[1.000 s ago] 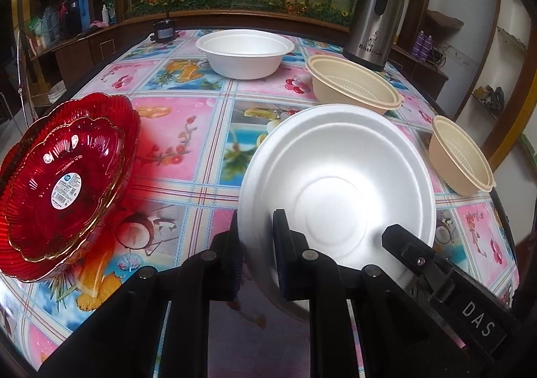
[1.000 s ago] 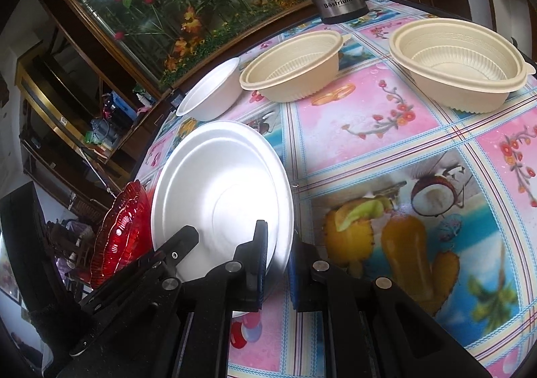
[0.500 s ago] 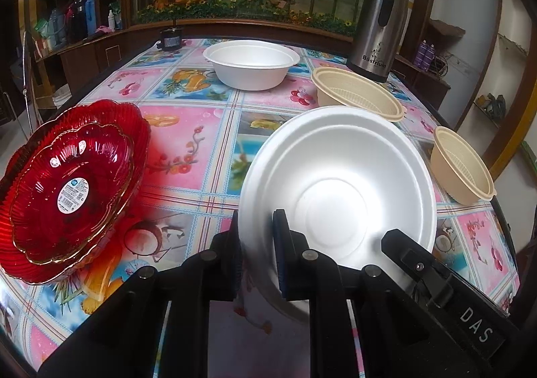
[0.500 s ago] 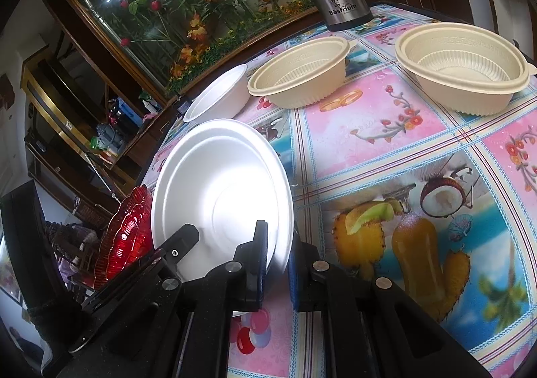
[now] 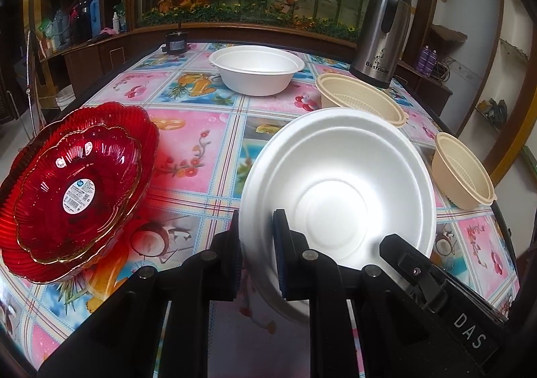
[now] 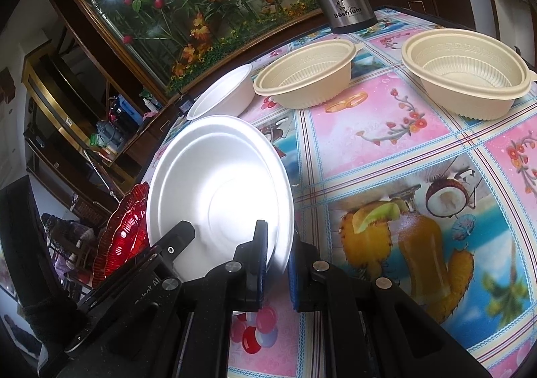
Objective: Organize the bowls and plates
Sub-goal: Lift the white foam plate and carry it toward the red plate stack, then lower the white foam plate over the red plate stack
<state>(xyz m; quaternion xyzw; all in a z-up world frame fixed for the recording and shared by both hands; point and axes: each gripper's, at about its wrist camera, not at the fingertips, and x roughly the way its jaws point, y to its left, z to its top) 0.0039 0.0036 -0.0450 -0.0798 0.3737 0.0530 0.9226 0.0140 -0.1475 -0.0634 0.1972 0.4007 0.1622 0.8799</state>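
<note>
A white foam bowl (image 5: 335,190) hangs tilted above the table, gripped on two sides. My left gripper (image 5: 256,237) is shut on its left rim, one pad inside the bowl and one outside. My right gripper (image 6: 278,254) is shut on the opposite rim of the same white bowl (image 6: 214,183). Two stacked red glass plates (image 5: 77,190) lie at the left. A second white bowl (image 5: 256,69) stands at the far middle. Two beige plastic bowls (image 5: 360,99) (image 5: 463,170) sit to the right.
A steel thermos jug (image 5: 382,32) stands at the far right corner of the table (image 5: 201,156), which has a colourful fruit-print cloth. A small black object (image 5: 174,42) sits at the far edge. A dark wooden cabinet with a plant display runs behind.
</note>
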